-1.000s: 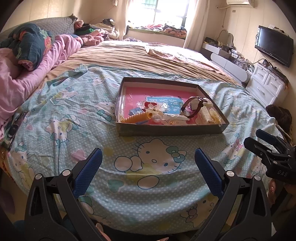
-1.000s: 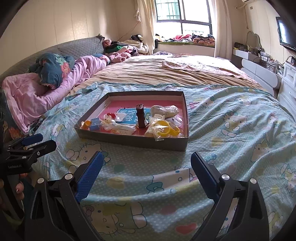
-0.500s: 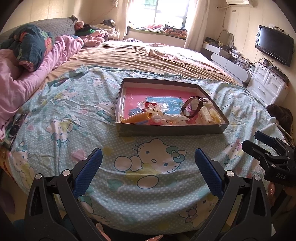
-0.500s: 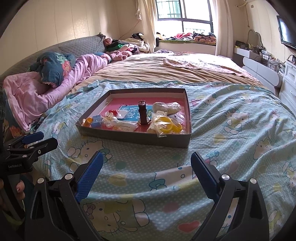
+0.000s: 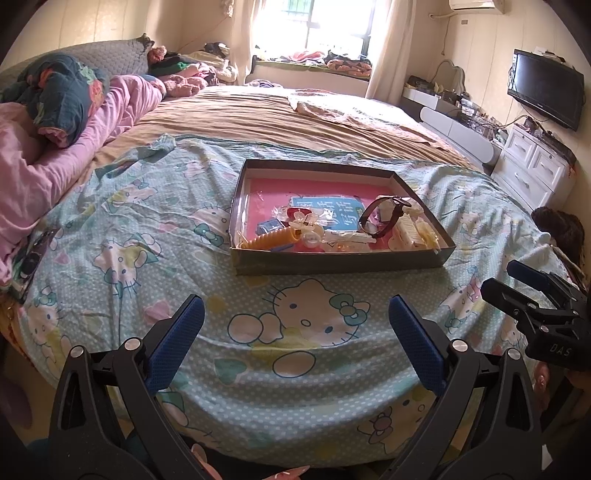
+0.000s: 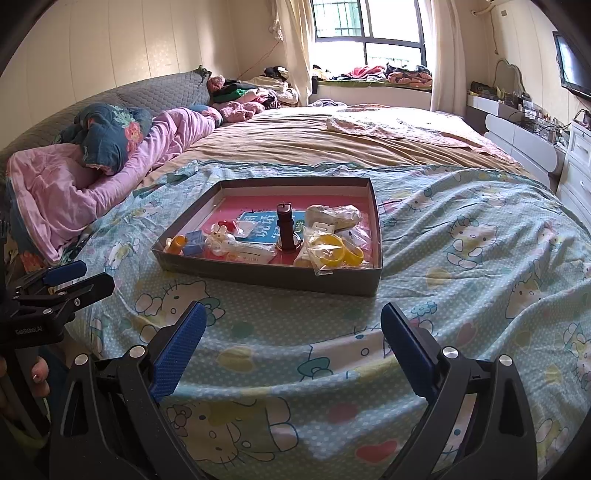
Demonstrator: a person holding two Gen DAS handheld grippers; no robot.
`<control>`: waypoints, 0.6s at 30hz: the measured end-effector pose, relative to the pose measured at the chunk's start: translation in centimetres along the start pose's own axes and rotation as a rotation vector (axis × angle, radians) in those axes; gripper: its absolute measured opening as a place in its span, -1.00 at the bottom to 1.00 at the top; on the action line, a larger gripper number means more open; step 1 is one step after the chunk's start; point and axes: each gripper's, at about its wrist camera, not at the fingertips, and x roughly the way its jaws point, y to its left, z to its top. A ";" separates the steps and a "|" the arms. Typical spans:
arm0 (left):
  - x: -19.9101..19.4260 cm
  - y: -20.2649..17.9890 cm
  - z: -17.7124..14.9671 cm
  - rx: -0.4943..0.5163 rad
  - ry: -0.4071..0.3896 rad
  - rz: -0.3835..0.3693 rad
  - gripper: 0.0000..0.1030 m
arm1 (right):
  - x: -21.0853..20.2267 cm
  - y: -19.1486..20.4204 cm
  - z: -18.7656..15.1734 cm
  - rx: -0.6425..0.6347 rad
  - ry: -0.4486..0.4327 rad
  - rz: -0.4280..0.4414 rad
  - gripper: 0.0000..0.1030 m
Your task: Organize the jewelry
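Grey cardboard tray [image 5: 332,264] w/ watch [image 5: 384,218], yellow bangles [image 6: 338,251], orange clip [image 5: 271,240].

Both fisheye views look forward from low at the bed's near edge, across the light blue cartoon-cat bedsheet [image 5: 110,236] toward the far window [image 6: 365,22]. The left view sits leftward, the right view rightward; both share the shallow grey cardboard box with pink floor [image 5: 332,264] [image 6: 266,278], near mid-frame
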 end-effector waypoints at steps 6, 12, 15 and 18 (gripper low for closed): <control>0.0 0.1 0.1 -0.002 0.000 0.003 0.81 | 0.0 0.0 0.1 0.000 -0.002 -0.002 0.84; -0.1 0.0 0.0 0.000 -0.003 0.004 0.81 | -0.1 0.1 0.1 0.001 -0.003 -0.001 0.84; -0.1 0.1 0.1 0.000 -0.002 0.005 0.81 | -0.1 0.1 0.2 0.000 -0.002 0.000 0.84; -0.2 0.0 0.0 0.001 -0.003 0.005 0.81 | -0.1 0.1 0.2 0.000 -0.004 -0.001 0.84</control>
